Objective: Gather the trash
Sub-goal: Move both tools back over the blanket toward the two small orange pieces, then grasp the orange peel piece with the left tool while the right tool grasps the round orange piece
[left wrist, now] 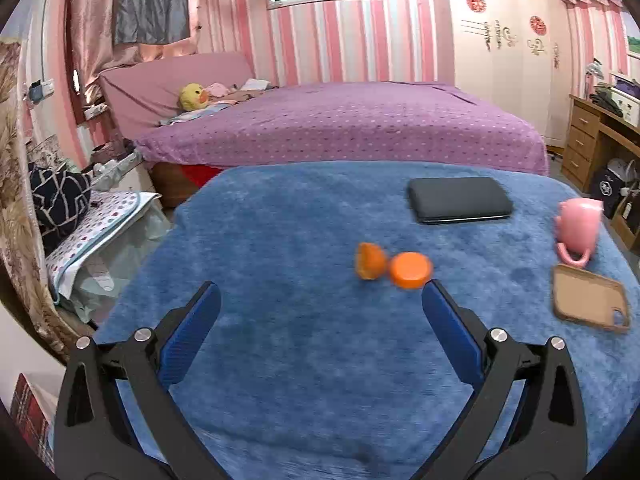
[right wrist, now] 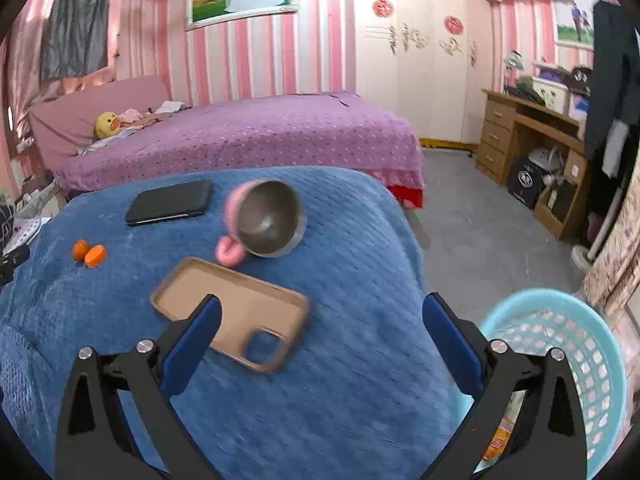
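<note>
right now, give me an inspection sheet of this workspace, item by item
surface: blue fleece blanket over the table, no spills seen
job's things: two orange peel pieces side by side on the blanket; light blue basket on the floor beside the table
clutter: black phone, pink mug on its side, brown phone case lying face up
grippers: left gripper open, empty; right gripper open, empty
cables: nothing seen
surroundings: purple bed behind, wooden desk to the right
</note>
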Available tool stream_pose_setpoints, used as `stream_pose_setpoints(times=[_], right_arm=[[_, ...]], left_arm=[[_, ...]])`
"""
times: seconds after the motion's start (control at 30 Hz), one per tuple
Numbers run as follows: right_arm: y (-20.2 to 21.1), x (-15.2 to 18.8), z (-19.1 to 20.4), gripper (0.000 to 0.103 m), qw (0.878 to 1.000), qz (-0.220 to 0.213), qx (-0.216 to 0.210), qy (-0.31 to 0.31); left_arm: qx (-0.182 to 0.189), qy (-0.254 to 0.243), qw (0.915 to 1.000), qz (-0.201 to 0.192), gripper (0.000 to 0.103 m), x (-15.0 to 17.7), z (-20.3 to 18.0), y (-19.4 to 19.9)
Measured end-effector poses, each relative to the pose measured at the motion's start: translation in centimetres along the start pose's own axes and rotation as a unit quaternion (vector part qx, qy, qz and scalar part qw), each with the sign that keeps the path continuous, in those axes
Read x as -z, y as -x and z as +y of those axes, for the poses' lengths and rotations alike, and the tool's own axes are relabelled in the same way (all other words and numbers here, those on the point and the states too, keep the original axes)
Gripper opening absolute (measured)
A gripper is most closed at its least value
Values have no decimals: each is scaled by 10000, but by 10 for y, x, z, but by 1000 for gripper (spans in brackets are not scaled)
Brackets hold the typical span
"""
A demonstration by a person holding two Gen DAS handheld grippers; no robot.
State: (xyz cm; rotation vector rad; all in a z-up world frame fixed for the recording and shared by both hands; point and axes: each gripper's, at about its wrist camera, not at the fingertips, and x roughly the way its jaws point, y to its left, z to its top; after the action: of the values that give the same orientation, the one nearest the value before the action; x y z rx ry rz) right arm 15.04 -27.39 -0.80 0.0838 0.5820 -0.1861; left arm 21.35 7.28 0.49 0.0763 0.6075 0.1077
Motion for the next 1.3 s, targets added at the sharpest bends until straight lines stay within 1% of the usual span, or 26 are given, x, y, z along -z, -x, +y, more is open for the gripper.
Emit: stream_pose_setpoints(times=[0.07, 0.13, 0.3, 0.4, 0.47, 0.53, 0.6, 0.7, 0.8, 0.97, 1.1, 1.17, 1.2, 1.27, 1.3], right_arm=[[-5, -4, 20, 98, 9999, -30, -147, -46], [-12, -7, 41, 98, 9996, -35, -291, -47], [-31, -13, 92, 98, 9982, 58, -575, 146], [-36, -15, 124, 98, 9971, -17, -692, 330], [-42, -17, 146, 98, 9960, -37, -758, 477], [-49, -20, 168, 98, 9943, 3, -891, 585], [-54, -23, 182, 98, 9927, 25, -1016, 644], [-65, -29, 205, 98, 9924, 18, -947, 780], [-85, -33, 228, 98, 9906, 254, -895, 1006], [-114, -27, 254, 98, 9828, 747, -1127, 1257], [-121, -17, 269, 98, 9746, 932, -1294, 1574], [-122, -16, 274, 95, 9725, 972, -1331, 1644], [-123, -16, 276, 92, 9712, 995, -1372, 1678], [-128, -15, 281, 72, 9673, 1100, -1475, 1744], [-131, -14, 284, 68, 9638, 1172, -1600, 1781]], left_arm=[[-104, 9, 9999, 12, 97, 0, 13, -6], [-310, 14, 9995, 57, 97, 1, 27, -13], [-597, 169, 9980, 122, 97, 0, 56, -30], [-749, 297, 9965, 201, 97, 2, 76, -41], [-685, 469, 9963, 231, 97, 3, 89, -48], [-699, 622, 9953, 255, 97, 3, 100, -54], [-674, 720, 9946, 330, 97, 3, 107, -59], [-617, 828, 9931, 556, 97, 1, 115, -71], [-457, 1014, 9913, 707, 97, 0, 121, -81], [-484, 1143, 9899, 686, 97, -3, 123, -85], [-635, 1211, 9883, 668, 97, -3, 126, -89], [-681, 1292, 9868, 696, 97, -2, 128, -91], [-685, 1355, 9860, 694, 97, -2, 128, -91], [-706, 1452, 9849, 632, 97, -3, 127, -89], [-717, 1454, 9849, 609, 97, -4, 125, -88]])
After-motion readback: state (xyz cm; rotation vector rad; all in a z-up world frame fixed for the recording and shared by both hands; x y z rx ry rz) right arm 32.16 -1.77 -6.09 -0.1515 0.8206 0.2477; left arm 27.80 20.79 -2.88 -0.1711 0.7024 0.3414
